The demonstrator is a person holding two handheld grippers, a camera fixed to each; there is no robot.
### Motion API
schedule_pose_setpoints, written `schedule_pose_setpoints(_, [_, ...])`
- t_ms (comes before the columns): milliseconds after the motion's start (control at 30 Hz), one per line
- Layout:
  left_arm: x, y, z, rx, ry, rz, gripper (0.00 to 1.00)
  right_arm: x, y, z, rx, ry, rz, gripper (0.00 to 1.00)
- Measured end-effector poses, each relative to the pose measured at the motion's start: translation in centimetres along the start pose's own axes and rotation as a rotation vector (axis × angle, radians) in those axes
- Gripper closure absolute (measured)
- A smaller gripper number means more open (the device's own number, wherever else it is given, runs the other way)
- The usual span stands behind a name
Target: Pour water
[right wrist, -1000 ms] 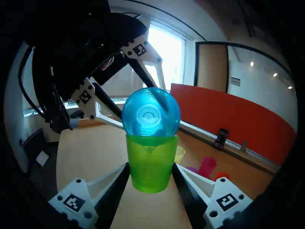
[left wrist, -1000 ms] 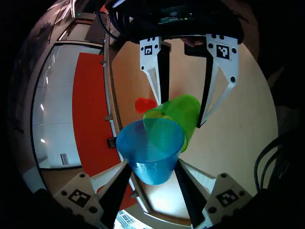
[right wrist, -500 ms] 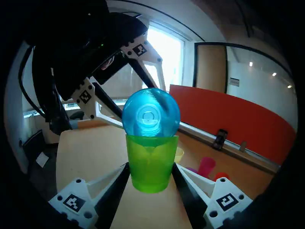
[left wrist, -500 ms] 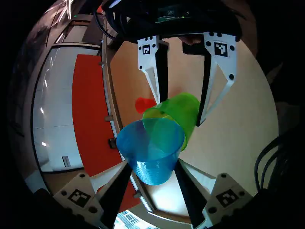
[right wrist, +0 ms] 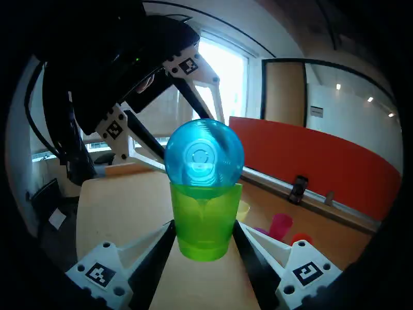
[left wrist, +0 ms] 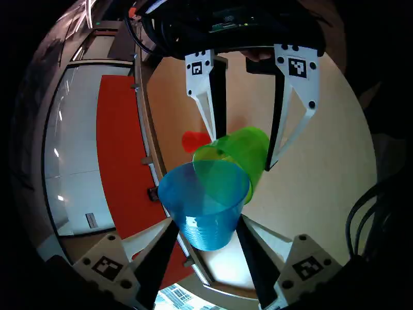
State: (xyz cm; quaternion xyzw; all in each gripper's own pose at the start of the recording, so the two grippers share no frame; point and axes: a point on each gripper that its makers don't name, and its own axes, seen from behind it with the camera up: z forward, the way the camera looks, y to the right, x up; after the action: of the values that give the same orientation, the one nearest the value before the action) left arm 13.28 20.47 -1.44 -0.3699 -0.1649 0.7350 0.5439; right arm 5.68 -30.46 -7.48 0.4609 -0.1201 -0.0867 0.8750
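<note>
The left gripper is pinching a translucent blue plastic cup, its two fingers spread only as wide as the cup's ribbed lower wall and pressing on both sides. The right gripper is clamping a translucent green plastic cup the same way, both fingers squeezing its sides and holding it upright above the pale wooden table. The blue cup is leaning steeply over, its round base facing the right gripper view and its rim sitting at the green cup's mouth, the two overlapping. Whether water is flowing cannot be told. A small red cup is standing on the table beyond them.
</note>
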Motion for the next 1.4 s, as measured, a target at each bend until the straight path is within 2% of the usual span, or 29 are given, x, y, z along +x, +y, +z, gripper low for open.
schedule_pose_setpoints(600, [0.2, -0.2, -0.5, -0.003, -0.023, 0.035, 0.25, 0.2, -0.2, 0.1, -0.001, 0.028, 0.001, 0.2])
schedule_pose_setpoints(1000, [0.6, -0.3, -1.0, -0.005, -0.021, 0.025, 0.25, 0.3, -0.2, -0.2, -0.003, 0.04, 0.005, 0.2])
schedule_pose_setpoints(1400, [0.9, -0.3, -1.3, -0.006, -0.031, 0.045, 0.25, 0.5, -0.2, -0.3, -0.005, 0.048, 0.008, 0.2])
